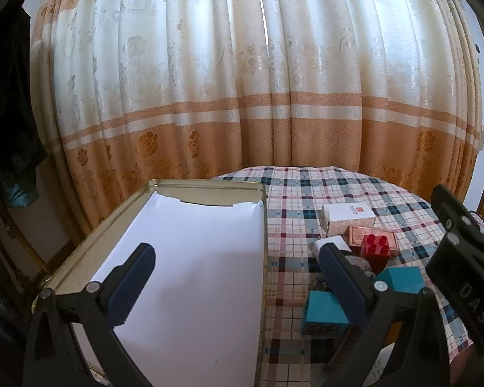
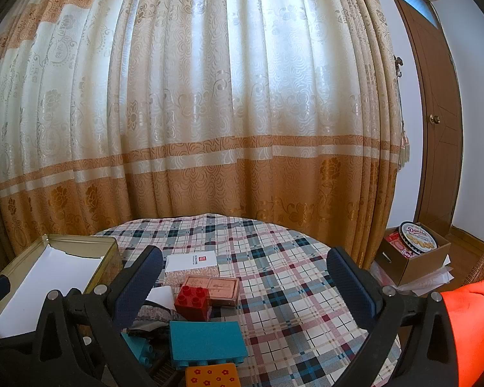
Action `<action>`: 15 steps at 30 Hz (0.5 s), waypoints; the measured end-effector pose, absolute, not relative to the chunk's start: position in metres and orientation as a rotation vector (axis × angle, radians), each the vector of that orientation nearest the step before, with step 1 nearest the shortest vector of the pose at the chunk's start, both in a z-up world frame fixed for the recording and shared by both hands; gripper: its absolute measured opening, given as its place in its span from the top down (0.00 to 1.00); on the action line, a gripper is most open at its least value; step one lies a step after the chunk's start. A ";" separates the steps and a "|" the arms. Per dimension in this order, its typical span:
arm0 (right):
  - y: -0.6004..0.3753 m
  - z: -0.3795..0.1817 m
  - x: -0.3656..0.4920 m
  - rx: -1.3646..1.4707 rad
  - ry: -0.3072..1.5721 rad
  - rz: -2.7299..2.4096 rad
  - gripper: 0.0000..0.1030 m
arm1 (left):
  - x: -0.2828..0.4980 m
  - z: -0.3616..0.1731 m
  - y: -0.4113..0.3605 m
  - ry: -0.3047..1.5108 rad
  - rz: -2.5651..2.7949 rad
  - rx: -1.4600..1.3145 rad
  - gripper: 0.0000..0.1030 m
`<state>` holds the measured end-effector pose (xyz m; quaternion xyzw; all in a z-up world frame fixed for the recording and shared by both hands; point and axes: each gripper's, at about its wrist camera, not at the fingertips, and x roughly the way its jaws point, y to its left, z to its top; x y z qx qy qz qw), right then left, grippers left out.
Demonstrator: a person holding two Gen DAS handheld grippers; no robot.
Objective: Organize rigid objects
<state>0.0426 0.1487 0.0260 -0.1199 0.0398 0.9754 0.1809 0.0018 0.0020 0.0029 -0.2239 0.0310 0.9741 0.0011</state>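
Jaws of the left gripper (image 1: pixel 238 271) stand wide above the gold tin (image 1: pixel 206 186), whose long axis runs toward the curtain (image 1: pixel 242 64); "DAS" shows right of it. Right of the tin, the right gripper (image 2: pixel 245 277) gapes empty over a red brick (image 2: pixel 192 301); only here a "Danisa" tin (image 2: pixel 418 238).

Left wrist view: set low over the table (image 1: pixel 306 200), tilted down, facing the curtain (image 1: pixel 242 64); open tin (image 1: pixel 209 190) close at lower left of frame. Right wrist view: slightly nearer level, same curtain ahead, door (image 2: pixel 435 113) at right edge. Shared: tin, plaid cloth, red brick (image 1: pixel 376 245) (image 2: pixel 192 300), white box (image 1: pixel 348 214) (image 2: pixel 190 262), teal blocks.
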 end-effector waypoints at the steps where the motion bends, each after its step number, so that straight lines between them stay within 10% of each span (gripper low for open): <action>1: 0.149 0.026 0.043 -0.338 0.113 2.755 0.00 | 0.002 0.003 0.002 0.097 3.058 -0.702 0.00; 15: 0.149 0.024 0.042 -0.347 0.115 2.757 0.00 | 0.001 0.003 -0.002 0.093 3.055 -0.715 0.00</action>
